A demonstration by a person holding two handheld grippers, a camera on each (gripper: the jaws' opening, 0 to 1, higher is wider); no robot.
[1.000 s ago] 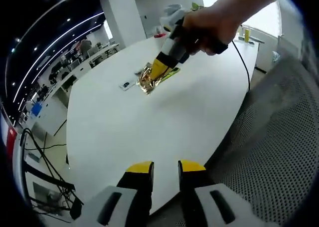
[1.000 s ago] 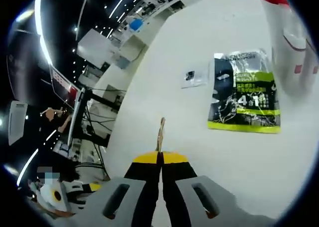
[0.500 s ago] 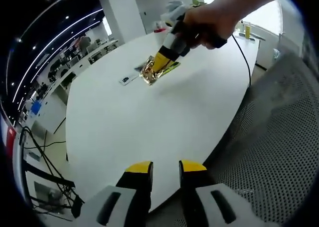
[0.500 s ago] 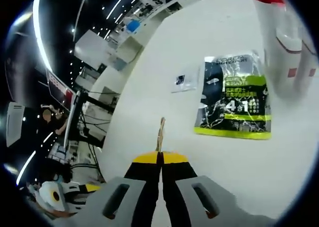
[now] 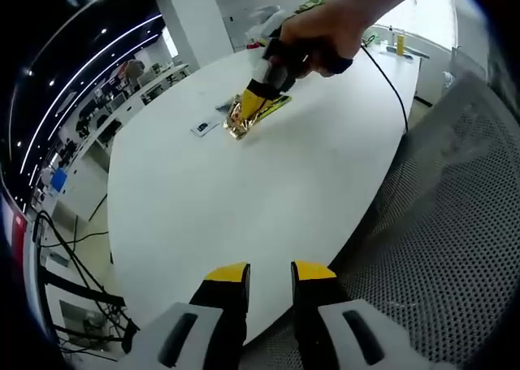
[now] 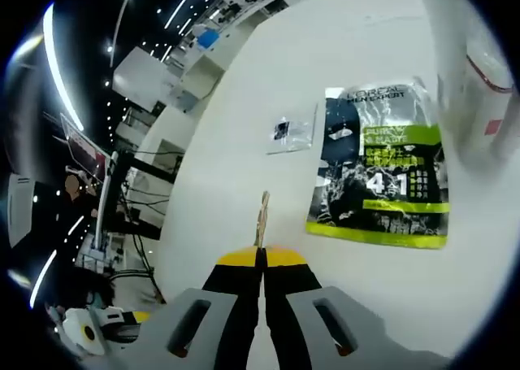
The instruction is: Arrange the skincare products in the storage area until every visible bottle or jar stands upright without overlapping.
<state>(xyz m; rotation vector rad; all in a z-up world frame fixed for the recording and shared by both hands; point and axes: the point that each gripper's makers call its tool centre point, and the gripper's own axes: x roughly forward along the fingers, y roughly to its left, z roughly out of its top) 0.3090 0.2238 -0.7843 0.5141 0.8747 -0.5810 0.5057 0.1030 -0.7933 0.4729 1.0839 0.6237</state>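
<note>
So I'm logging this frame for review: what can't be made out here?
- Thin item in the right gripper: edge-on in the right gripper view; seen as a gold packet in the left gripper view, print unreadable.
- White bottle: cut off by the right gripper view's edge, blurred.
- Small sachet: too small to read.
- Black-and-green pack: fine print too small.

The surface (image 6: pixel 268 69) is white; the sachet (image 6: pixel 378 175) is black and lime green with white print; gripper (image 6: pixel 262 260) tips are yellow.
</note>
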